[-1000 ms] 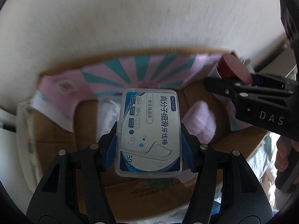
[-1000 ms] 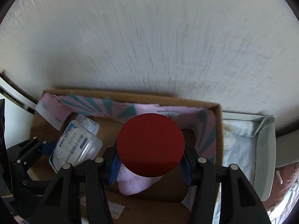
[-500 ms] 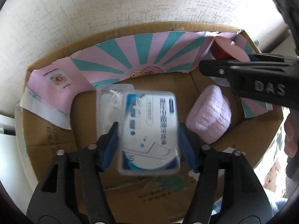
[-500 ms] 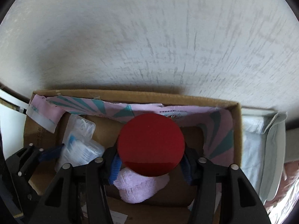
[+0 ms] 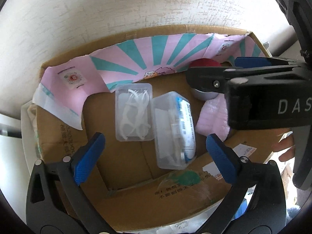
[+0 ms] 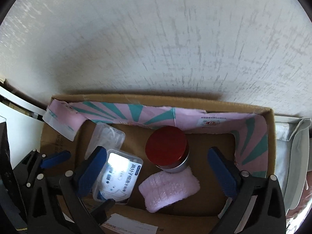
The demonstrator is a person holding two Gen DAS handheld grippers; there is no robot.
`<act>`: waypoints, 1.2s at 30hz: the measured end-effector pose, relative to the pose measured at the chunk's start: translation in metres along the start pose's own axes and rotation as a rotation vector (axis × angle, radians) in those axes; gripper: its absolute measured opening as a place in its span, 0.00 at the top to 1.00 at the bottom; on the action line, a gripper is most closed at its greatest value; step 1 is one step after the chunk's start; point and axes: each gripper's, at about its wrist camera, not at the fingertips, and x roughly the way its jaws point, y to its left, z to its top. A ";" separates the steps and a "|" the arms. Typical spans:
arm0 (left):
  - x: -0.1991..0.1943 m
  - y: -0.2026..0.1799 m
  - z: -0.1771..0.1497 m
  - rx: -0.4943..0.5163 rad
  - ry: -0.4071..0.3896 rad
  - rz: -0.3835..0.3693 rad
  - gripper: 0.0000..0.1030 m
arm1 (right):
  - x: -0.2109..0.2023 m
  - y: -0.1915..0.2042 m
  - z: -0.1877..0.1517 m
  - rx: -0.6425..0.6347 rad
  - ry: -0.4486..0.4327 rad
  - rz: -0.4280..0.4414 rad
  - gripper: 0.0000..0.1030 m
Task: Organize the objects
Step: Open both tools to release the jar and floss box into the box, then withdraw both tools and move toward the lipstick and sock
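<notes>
A cardboard box (image 5: 64, 128) lined with pink and teal paper holds the objects; its wall shows in the right wrist view (image 6: 271, 136). The labelled floss-pick box (image 5: 175, 130) lies tilted on the box floor, also seen from the right wrist (image 6: 117, 177). A clear case of floss picks (image 5: 133, 112) lies beside it. A red-lidded tin (image 6: 167, 149) stands by a pink cloth (image 6: 169, 189). My left gripper (image 5: 154, 159) is open above the floss box. My right gripper (image 6: 156, 171) is open around the tin, apart from it.
A white textured wall (image 6: 156, 48) rises behind the box. White furniture edges sit to the left (image 5: 25, 120) and right (image 6: 296, 156) of the box. A paper label (image 6: 134, 224) lies at the box's near edge.
Both grippers have opened. The floss-pick box dropped from the left gripper into the cardboard box. The red-lidded tin left the right gripper and now stands on the box floor.
</notes>
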 end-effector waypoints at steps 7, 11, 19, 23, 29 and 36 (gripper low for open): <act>-0.020 -0.005 0.005 -0.015 -0.042 -0.021 0.00 | -0.028 0.009 -0.005 -0.001 -0.059 0.013 0.00; -0.046 -0.005 0.002 -0.026 -0.100 -0.020 0.00 | -0.066 0.006 -0.014 0.030 -0.136 0.009 0.00; -0.120 0.040 -0.049 -0.116 -0.279 -0.043 0.00 | -0.136 0.030 -0.037 0.015 -0.332 -0.041 0.00; -0.178 0.048 -0.065 -0.137 -0.385 0.003 0.00 | -0.178 0.034 -0.057 -0.007 -0.415 -0.087 0.00; -0.234 0.041 -0.103 -0.117 -0.536 0.100 0.00 | -0.222 0.043 -0.101 -0.021 -0.518 -0.186 0.00; -0.245 0.038 -0.144 -0.082 -0.547 0.119 0.00 | -0.227 0.045 -0.147 0.026 -0.526 -0.208 0.00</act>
